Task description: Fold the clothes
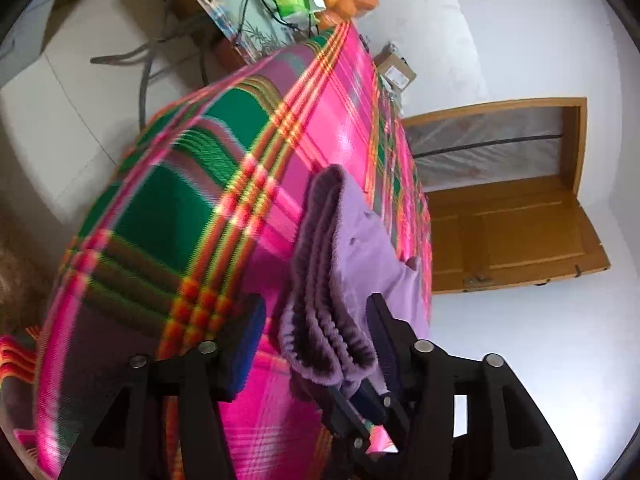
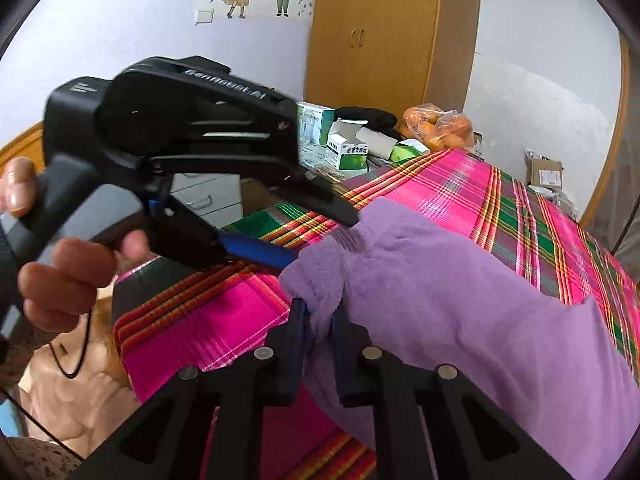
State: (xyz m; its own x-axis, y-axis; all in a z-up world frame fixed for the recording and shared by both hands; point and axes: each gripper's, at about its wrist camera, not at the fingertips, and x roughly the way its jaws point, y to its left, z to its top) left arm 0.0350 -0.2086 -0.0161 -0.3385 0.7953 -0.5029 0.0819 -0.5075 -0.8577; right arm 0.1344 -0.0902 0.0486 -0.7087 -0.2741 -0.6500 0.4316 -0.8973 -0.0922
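A fuzzy purple garment (image 1: 360, 240) with a ribbed cuff lies bunched on the pink and green plaid bed sheet (image 1: 180, 200). My left gripper (image 1: 316, 332) is open, its fingers wide apart; the cuff sits between them, close to the right finger, with the pads not pressing on it. From the right wrist view, the left gripper (image 2: 326, 236) has its jaws spread at the garment's (image 2: 460, 280) upper edge, and a hand (image 2: 60, 276) holds it. My right gripper (image 2: 320, 320) is shut on a fold of the purple garment just above the plaid sheet (image 2: 460, 184).
Beyond the bed, a side table carries medicine boxes (image 2: 346, 152) and a bag of oranges (image 2: 440, 124). Behind them stands a wooden wardrobe (image 2: 380, 40). A cardboard box (image 2: 544, 174) sits past the bed's far edge. A wooden door (image 1: 516, 224) is on the right.
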